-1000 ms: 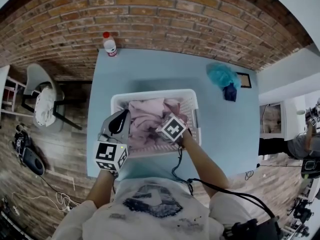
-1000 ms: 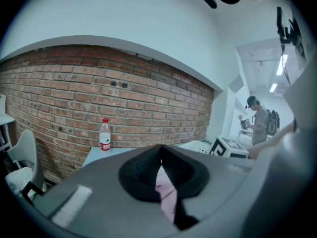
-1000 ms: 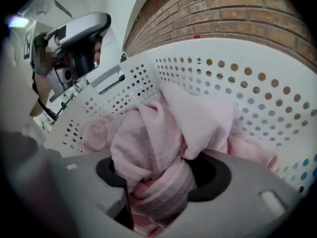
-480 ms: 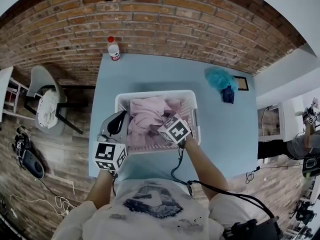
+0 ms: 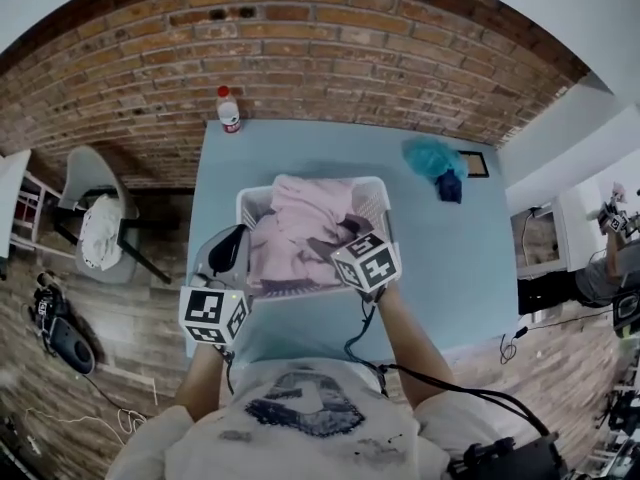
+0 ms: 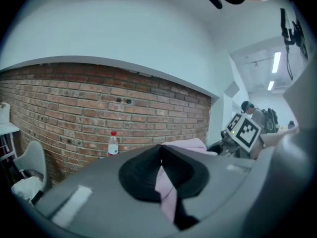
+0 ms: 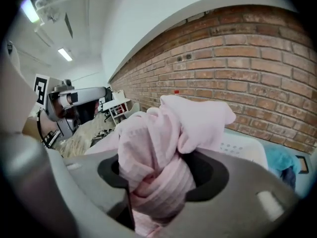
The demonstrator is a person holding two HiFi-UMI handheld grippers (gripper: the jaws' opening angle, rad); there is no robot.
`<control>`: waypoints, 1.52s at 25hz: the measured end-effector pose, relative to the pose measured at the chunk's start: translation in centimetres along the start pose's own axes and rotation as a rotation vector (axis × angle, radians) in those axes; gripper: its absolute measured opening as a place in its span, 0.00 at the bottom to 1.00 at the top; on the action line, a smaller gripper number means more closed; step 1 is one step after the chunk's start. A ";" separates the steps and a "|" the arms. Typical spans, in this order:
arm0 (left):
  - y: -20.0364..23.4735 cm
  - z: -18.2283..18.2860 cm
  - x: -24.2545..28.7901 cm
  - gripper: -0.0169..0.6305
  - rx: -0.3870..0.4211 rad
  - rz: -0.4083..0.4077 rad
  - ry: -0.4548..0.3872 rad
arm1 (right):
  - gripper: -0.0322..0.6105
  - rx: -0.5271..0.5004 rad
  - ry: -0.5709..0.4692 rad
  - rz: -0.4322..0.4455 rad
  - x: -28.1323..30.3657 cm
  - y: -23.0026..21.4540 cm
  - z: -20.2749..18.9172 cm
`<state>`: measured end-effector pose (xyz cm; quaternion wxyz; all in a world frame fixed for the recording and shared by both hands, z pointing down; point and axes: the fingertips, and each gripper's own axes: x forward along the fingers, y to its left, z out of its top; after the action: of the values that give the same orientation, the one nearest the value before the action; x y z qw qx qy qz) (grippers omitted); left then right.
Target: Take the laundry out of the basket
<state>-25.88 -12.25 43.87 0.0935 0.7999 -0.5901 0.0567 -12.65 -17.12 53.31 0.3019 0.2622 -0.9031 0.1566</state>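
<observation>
Over basket [image 5: 372,182] | pink laundry [image 7: 198,115] clamped in right hand-held gripper [image 7: 158,180]

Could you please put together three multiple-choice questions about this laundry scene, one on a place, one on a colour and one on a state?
1. Where does the bottle stand?
A) at the far left corner of the table, by the brick wall
B) at the table's near right corner
C) in the middle of the table

2. What colour is the laundry held by the right tool?
A) yellow
B) pink
C) black

3. What state is the left tool in?
A) open and empty
B) shut on the bottle
C) shut on a strip of the laundry

Answers:
1 A, the head view shows it at that corner.
2 B, pink cloth bulges out between the jaws.
3 C, a thin pink strip is pinched between the closed jaws.
</observation>
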 end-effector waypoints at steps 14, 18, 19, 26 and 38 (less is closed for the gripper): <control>-0.9 4.0 -0.9 0.01 0.087 -0.037 -0.082 | 0.47 0.092 -0.286 -0.174 -10.1 0.6 6.1; -2.4 5.6 -0.4 0.01 0.118 -0.045 -0.110 | 0.47 0.097 -0.338 -0.208 -13.2 -0.2 7.1; -2.7 6.0 -0.3 0.01 0.120 -0.047 -0.117 | 0.47 0.094 -0.348 -0.221 -13.9 -0.5 7.4; -7.6 7.4 1.7 0.01 0.114 -0.045 -0.145 | 0.47 0.075 -0.397 -0.267 -20.0 -4.5 6.8; -17.7 6.8 6.5 0.01 0.121 -0.059 -0.117 | 0.47 0.107 -0.402 -0.316 -27.5 -12.2 1.2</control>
<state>-7.19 -14.69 37.07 0.0118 0.8230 -0.5663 0.0426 12.45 -17.09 36.65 0.1230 0.4416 -0.8831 0.0998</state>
